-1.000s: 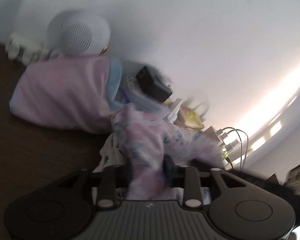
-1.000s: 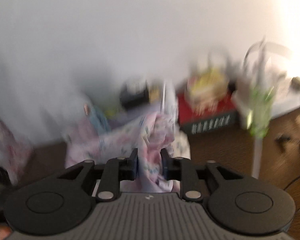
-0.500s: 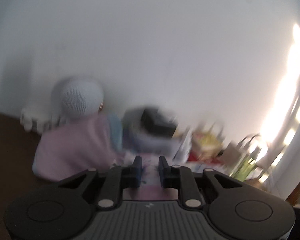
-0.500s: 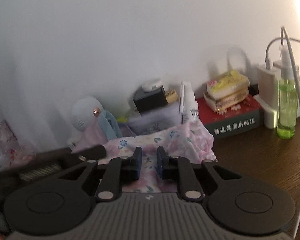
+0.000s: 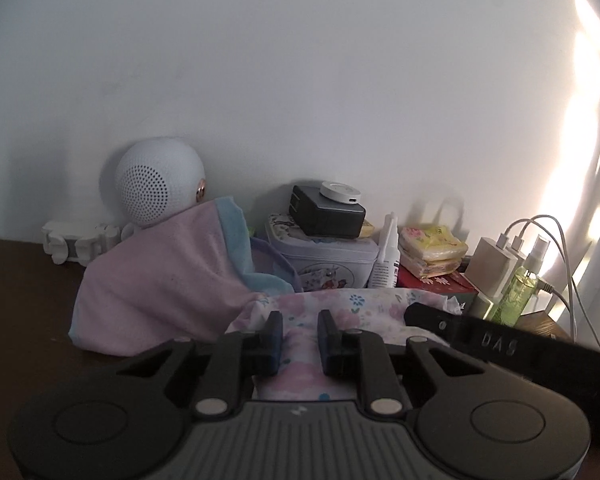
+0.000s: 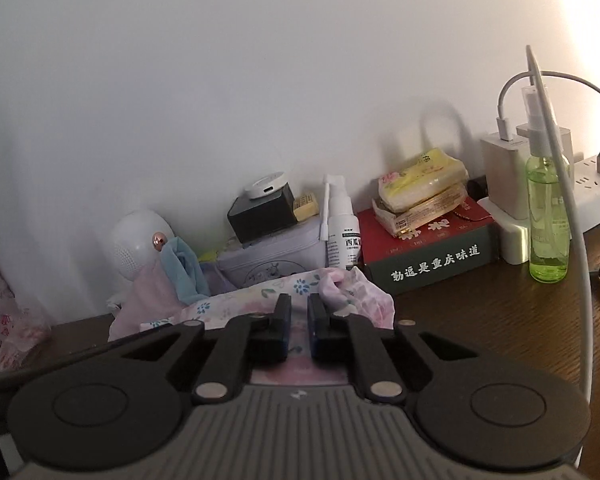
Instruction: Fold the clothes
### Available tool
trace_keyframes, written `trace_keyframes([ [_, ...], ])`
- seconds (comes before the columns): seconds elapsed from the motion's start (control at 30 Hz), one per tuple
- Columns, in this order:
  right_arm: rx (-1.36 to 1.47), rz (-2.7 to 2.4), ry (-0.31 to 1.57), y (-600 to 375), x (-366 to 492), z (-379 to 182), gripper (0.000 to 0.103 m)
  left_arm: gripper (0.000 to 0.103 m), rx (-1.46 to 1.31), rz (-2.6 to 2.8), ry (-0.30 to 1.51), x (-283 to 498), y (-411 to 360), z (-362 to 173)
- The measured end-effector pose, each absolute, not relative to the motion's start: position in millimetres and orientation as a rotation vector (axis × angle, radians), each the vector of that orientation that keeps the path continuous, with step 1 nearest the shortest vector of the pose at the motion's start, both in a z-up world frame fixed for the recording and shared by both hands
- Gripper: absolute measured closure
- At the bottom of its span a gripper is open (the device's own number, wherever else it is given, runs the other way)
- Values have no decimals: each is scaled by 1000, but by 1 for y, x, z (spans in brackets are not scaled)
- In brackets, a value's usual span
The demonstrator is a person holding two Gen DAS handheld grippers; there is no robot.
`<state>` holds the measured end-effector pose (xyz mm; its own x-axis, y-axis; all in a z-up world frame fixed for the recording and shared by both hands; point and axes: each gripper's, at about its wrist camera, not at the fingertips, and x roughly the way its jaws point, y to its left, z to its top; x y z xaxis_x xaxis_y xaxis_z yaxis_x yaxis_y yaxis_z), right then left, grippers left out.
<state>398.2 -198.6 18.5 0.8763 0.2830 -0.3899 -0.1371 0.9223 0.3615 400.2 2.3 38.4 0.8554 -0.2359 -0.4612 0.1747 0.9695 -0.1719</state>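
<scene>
A floral pink-and-white garment (image 5: 356, 304) lies bunched on the dark wooden table (image 6: 500, 320), close in front of both grippers. My left gripper (image 5: 300, 334) has its fingers close together with floral cloth running between them back to its base. In the right wrist view the same garment (image 6: 340, 292) passes between the nearly touching fingers of my right gripper (image 6: 299, 320). The right gripper's black body (image 5: 500, 344) shows at the right of the left wrist view. A folded pink cloth with a blue edge (image 5: 160, 276) leans behind the garment.
Against the white wall stand a white round speaker (image 5: 158, 186), a lilac tin (image 5: 328, 256) topped by a black box (image 5: 326, 212), a small white spray bottle (image 6: 342, 228), a red-and-green box (image 6: 428, 248), a green spray bottle (image 6: 548, 236), chargers and a power strip (image 6: 592, 184).
Both grippers have tilted up from looking down at the table to looking at the wall. The garment, bunched up between the fingers a second ago, now lies lower and flatter.
</scene>
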Motion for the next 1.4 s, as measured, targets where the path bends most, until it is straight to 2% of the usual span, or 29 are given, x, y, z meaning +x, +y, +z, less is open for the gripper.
trace_keyframes([
  [0.23, 325, 229, 439, -199, 397, 17, 95, 84, -219, -193, 362, 375, 2, 75],
  [0.43, 332, 239, 438, -200, 395, 18, 94, 87, -107, -223, 473, 391, -22, 38],
  [0.57, 384, 242, 376, -209, 374, 60, 92, 86, -150, -227, 445, 379, -13, 59],
  [0.6, 383, 242, 343, -212, 363, 74, 89, 86, -177, -226, 427, 373, -7, 69],
  [0.7, 373, 223, 301, -219, 332, 116, 78, 70, -236, -236, 410, 348, 9, 106],
  [0.8, 361, 201, 299, -221, 297, 144, 72, 67, -217, -199, 435, 320, 16, 139],
  [0.87, 340, 200, 317, -220, 273, 155, 65, 58, -179, -140, 449, 296, 16, 151],
  [0.9, 327, 207, 339, -219, 261, 158, 60, 51, -157, -119, 458, 282, 16, 154],
  [0.93, 310, 219, 372, -217, 249, 159, 51, 46, -135, -98, 466, 268, 16, 157],
  [1.03, 243, 247, 462, -210, 211, 154, 33, 33, -84, -63, 508, 220, 16, 160],
  [1.13, 208, 244, 524, -205, 166, 137, 24, 21, -61, -39, 542, 169, 18, 151],
  [1.27, 210, 257, 568, -204, 92, 96, 17, 18, -33, -14, 570, 98, 25, 110],
  [1.33, 176, 252, 610, -198, 60, 73, 7, 18, -19, -2, 585, 63, 29, 90],
  [1.4, 122, 255, 623, -190, 36, 59, 4, 18, -10, 9, 604, 31, 32, 71],
])
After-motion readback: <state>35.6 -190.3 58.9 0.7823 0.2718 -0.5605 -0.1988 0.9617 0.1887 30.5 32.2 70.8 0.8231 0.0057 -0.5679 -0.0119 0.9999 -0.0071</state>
